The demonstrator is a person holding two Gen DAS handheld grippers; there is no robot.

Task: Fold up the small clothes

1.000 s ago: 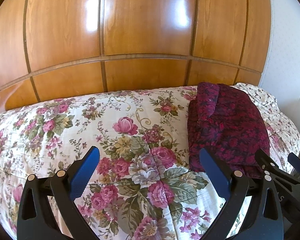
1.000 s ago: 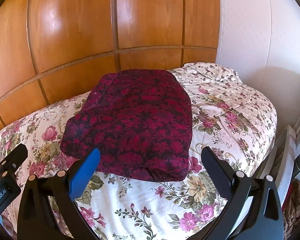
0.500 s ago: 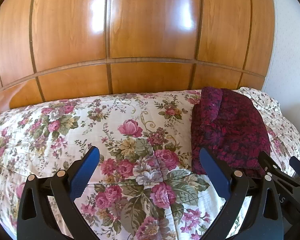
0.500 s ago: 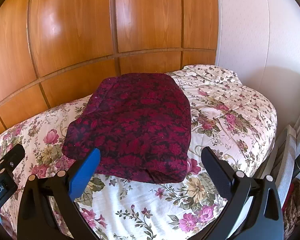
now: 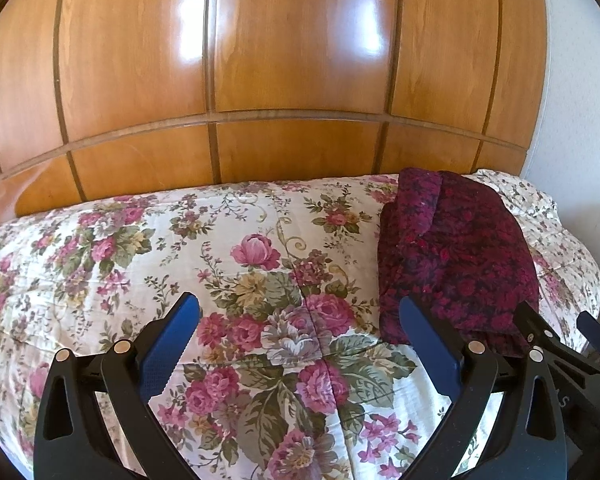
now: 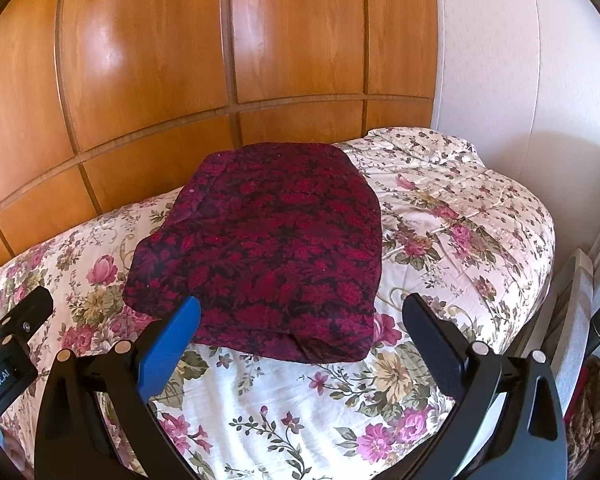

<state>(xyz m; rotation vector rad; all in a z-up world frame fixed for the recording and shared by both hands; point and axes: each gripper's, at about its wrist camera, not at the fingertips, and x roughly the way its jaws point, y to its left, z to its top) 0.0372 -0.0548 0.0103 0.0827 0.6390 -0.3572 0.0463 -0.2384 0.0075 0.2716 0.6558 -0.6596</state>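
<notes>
A: Where does the garment (image 6: 260, 248) lie?
B: Folded, on the floral bed (image 6: 460, 232), near the wooden headboard (image 6: 180, 80) and towards the white wall (image 6: 520, 60).
A: And the jaws?
B: Left gripper (image 5: 300, 340): jaws spread, empty, over bare quilt beside the garment. Right gripper (image 6: 300, 332): jaws spread, empty, before the garment's near edge.

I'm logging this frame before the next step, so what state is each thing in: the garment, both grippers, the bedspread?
Garment: folded into a compact stack, lying flat on the bedspread, not gripped.
Left gripper: open, empty, above the bedspread beside the garment.
Right gripper: open, empty, in front of the garment's near edge.
Bedspread: spread over the bed, lightly wrinkled.
</notes>
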